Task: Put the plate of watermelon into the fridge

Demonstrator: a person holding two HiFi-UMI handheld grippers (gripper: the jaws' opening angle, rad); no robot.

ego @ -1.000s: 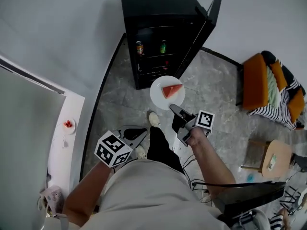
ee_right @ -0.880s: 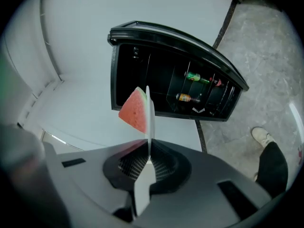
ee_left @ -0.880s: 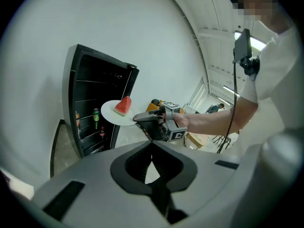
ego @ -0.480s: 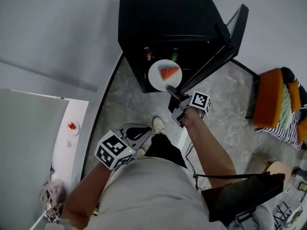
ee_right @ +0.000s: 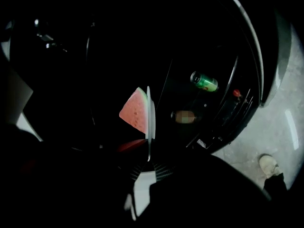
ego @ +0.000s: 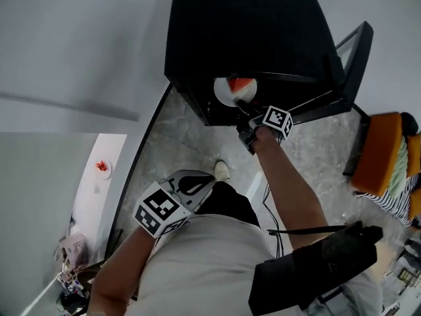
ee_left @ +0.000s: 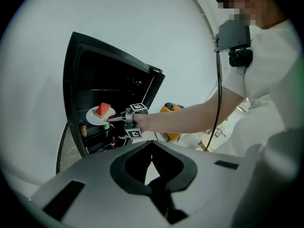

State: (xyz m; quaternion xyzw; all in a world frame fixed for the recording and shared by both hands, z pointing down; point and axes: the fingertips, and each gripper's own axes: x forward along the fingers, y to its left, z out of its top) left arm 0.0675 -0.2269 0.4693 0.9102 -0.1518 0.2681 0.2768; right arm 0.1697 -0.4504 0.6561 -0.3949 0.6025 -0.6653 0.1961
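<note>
A white plate (ego: 227, 89) with a red watermelon wedge (ego: 241, 84) sits partly under the top edge of the black fridge (ego: 243, 31), inside its open front. My right gripper (ego: 245, 105) is shut on the plate's near rim. In the right gripper view the plate (ee_right: 149, 118) shows edge on, with the watermelon wedge (ee_right: 135, 113) to its left in the dark fridge interior. The left gripper view has the plate (ee_left: 97, 117) level at an upper shelf. My left gripper (ego: 195, 182) hangs by my waist, jaws together, holding nothing.
The fridge door (ego: 348, 64) stands open to the right. A green can (ee_right: 204, 82) and another can (ee_right: 184, 116) sit on lower shelves. An orange chair (ego: 381, 157) is at the right. At the left, a white counter (ego: 92, 196) holds a small dish (ego: 102, 168).
My right gripper has carried the plate forward from in front of the fridge into its open front. I have stepped closer. The left gripper stays by my waist.
</note>
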